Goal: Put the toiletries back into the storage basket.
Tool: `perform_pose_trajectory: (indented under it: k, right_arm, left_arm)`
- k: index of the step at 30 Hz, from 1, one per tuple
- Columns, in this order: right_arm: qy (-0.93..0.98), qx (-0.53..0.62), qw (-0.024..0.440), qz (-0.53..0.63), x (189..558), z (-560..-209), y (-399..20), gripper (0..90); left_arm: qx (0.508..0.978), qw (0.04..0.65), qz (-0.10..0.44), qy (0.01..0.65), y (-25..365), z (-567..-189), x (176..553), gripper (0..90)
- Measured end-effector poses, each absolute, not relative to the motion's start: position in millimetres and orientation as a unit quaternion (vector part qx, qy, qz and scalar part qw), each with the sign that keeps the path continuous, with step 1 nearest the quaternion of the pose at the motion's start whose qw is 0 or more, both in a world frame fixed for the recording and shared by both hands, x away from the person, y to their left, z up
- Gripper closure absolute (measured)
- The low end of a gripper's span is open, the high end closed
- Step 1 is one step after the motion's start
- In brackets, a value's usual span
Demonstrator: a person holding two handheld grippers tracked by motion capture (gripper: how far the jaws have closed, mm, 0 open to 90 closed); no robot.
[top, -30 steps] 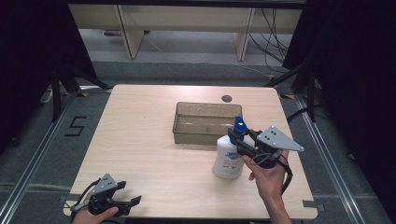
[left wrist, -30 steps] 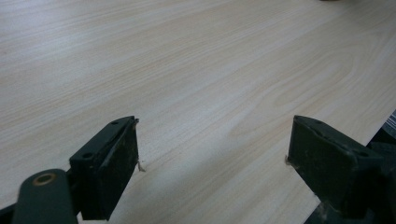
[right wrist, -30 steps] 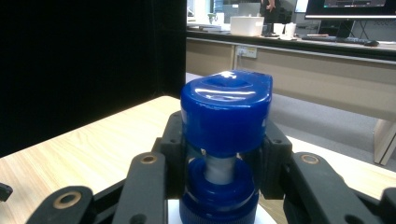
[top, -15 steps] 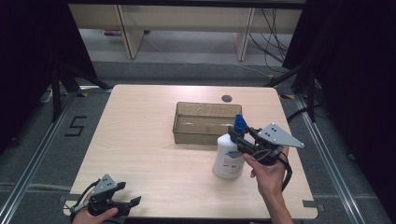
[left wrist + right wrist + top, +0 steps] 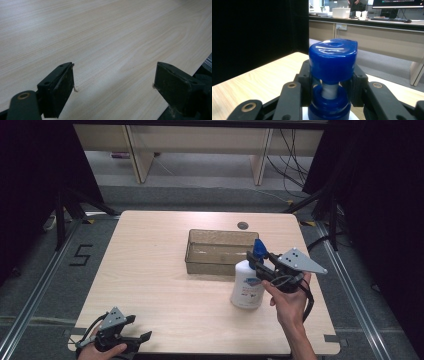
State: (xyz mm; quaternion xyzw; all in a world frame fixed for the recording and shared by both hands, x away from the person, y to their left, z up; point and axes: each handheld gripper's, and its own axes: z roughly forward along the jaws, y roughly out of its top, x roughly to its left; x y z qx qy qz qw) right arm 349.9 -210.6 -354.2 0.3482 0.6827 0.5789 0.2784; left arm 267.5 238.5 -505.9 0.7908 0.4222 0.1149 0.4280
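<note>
A white bottle (image 5: 247, 290) with a blue label stands upright on the wooden table (image 5: 160, 270), right of centre. Its blue flip cap (image 5: 258, 249) points up. My right gripper (image 5: 256, 258) comes in from the right and is shut on the bottle's neck, just under the cap. In the right gripper view the blue cap (image 5: 333, 58) rises between the black jaws of my right gripper (image 5: 331, 86), which press on both sides. My left gripper (image 5: 142, 340) rests at the table's near left corner. It is open, with bare wood between the jaws of my left gripper (image 5: 113, 87).
A clear brownish rectangular bin (image 5: 210, 267) sits just behind the bottle at mid-table. A small dark round grommet (image 5: 243, 225) lies near the far edge. The table's near edge runs close under the left gripper. Shelving legs and cables stand beyond the table.
The right gripper's grey plate has lifted a touch. The bottle stands in the same spot and the left gripper has not moved.
</note>
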Motion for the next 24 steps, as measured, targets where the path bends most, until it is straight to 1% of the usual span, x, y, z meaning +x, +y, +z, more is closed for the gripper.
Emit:
perform_pose_trajectory:
  k: [4, 5, 9, 10, 14, 15, 16, 19, 20, 21, 24]
  right_arm:
    - [0.676, 0.345, 0.289, 0.583, 353, -349, -213, 63.0]
    - [0.675, 0.354, 0.277, 0.585, 353, -347, -213, 63.1]
    - [0.672, 0.348, 0.286, 0.587, 353, -338, -212, 63.1]
    - [0.67, 0.343, 0.292, 0.59, 354, -337, -212, 63.1]
    - [0.667, 0.336, 0.303, 0.592, 355, -329, -211, 63.2]
    - [0.666, 0.34, 0.296, 0.594, 355, -327, -211, 63.2]
    - [0.664, 0.339, 0.3, 0.596, 356, -326, -212, 65.7]
    - [0.656, 0.346, 0.29, 0.605, 356, -322, -213, 65.8]
    - [0.656, 0.335, 0.301, 0.605, 358, -321, -215, 65.9]
    - [0.656, 0.339, 0.295, 0.606, 357, -320, -214, 65.9]
    - [0.655, 0.337, 0.301, 0.606, 359, -317, -215, 66.0]
  left_arm:
    - [0.793, 0.428, 0.111, 0.42, 241, -506, 267, 15.6]
    - [0.793, 0.427, 0.111, 0.42, 241, -505, 267, 15.6]
    - [0.797, 0.422, 0.109, 0.418, 241, -505, 267, 15.6]
    - [0.789, 0.432, 0.111, 0.422, 240, -507, 267, 15.6]
    - [0.788, 0.429, 0.114, 0.426, 241, -506, 267, 15.6]
    - [0.787, 0.431, 0.114, 0.427, 241, -507, 267, 15.6]
    - [0.787, 0.431, 0.113, 0.426, 241, -507, 267, 15.6]
    - [0.788, 0.43, 0.113, 0.426, 241, -507, 267, 15.6]
    - [0.793, 0.423, 0.117, 0.422, 243, -507, 268, 15.6]
    - [0.794, 0.422, 0.118, 0.421, 243, -507, 269, 15.6]
    - [0.793, 0.423, 0.117, 0.423, 243, -507, 268, 15.6]
